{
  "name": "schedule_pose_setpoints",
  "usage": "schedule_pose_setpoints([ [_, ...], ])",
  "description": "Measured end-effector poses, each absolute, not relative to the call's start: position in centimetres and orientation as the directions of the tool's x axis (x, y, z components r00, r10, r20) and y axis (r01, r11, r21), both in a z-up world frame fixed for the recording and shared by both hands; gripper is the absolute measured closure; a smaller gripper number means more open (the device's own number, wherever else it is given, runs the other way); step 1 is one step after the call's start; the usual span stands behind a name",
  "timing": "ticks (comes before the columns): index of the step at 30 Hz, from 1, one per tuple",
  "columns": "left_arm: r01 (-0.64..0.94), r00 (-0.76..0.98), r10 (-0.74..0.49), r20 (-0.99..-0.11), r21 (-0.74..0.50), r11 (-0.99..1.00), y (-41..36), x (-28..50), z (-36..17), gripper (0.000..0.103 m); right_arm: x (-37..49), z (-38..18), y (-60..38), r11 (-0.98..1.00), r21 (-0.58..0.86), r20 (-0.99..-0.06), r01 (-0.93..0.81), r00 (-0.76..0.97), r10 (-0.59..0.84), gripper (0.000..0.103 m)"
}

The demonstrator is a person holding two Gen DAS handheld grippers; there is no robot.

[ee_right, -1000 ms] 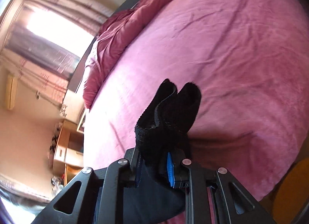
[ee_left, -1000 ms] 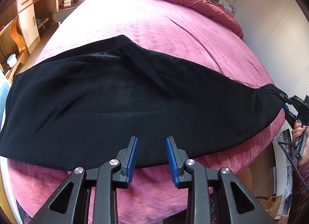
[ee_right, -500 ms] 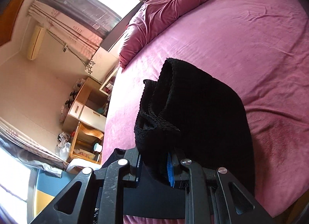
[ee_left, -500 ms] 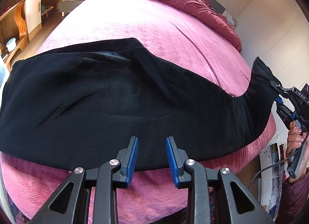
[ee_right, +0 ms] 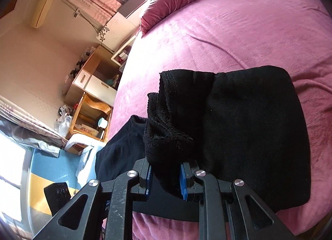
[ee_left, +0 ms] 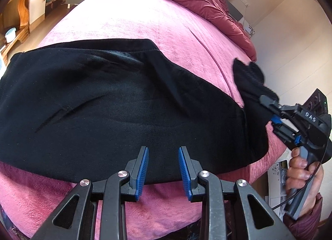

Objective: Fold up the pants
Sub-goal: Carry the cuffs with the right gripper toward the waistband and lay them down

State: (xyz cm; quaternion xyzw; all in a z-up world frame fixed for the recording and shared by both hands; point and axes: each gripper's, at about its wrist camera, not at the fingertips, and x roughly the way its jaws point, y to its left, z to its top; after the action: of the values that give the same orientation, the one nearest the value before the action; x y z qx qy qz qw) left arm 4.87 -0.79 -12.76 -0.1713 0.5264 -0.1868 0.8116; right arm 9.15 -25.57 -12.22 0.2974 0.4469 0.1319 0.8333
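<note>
Since a second ago the right tongs [ee_right: 166, 180] have lifted the cuff end of the pants [ee_left: 116, 103] up off the bed [ee_left: 145, 26] and started swinging it over toward the waist end, so the leg now arches instead of lying flat.

Right tongs are clenched on the bunched cuffs, both hems sticking up past the tips, with the rest of the leg draped off to their right. Left tongs [ee_left: 162, 169] are released, blue pads apart with nothing between them, hovering right at the near edge of the pants about mid-length; can't tell if they're actually touching the fabric.

So I'd call this the lengthwise fold, halfway through the carry. The rest of the pants lies flat ahead of the left tongs, waist off to their left.

Next bit, I reckon: keep the cuffs travelling over to the waistband and lay them down square on it, maybe with the left tongs pinning the fold line so the bottom layer doesn't drag.
</note>
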Motion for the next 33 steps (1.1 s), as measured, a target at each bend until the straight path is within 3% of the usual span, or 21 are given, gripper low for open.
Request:
schedule_pose_setpoints([
  [10, 0.107, 0.324, -0.572, -0.753, -0.572, 0.813, -0.9, 6.3, -13.4, 0.073, 9.7, -16.2, -19.7, 0.867, 0.499, -0.766, -0.011, 0.461, 0.447, 0.081],
  [20, 0.089, 0.289, -0.635, -0.716, -0.64, 0.763, -1.8, 8.3, -13.6, 0.07, 9.7, -17.6, -18.5, 0.878, 0.477, -0.785, -0.047, 0.426, 0.45, 0.075],
  [22, 0.087, 0.282, -0.64, -0.715, -0.645, 0.759, -2.1, 8.5, -13.7, 0.07, 9.7, -17.5, -18.6, 0.868, 0.492, -0.776, -0.057, 0.424, 0.467, 0.067],
  [23, 0.084, 0.277, -0.645, -0.712, -0.651, 0.754, -2.0, 8.6, -13.8, 0.07, 9.6, -17.6, -18.8, 0.85, 0.522, -0.758, -0.069, 0.419, 0.499, 0.049],
  [24, 0.08, 0.272, -0.65, -0.71, -0.656, 0.75, -2.2, 8.6, -14.0, 0.07, 9.5, -17.5, -19.0, 0.827, 0.557, -0.737, -0.077, 0.412, 0.535, 0.037],
  [33, 0.045, 0.273, -0.663, -0.697, -0.679, 0.733, -2.1, 9.4, -14.5, 0.066, 7.6, -16.8, -19.6, 0.82, 0.563, -0.72, -0.1, 0.428, 0.546, 0.039],
])
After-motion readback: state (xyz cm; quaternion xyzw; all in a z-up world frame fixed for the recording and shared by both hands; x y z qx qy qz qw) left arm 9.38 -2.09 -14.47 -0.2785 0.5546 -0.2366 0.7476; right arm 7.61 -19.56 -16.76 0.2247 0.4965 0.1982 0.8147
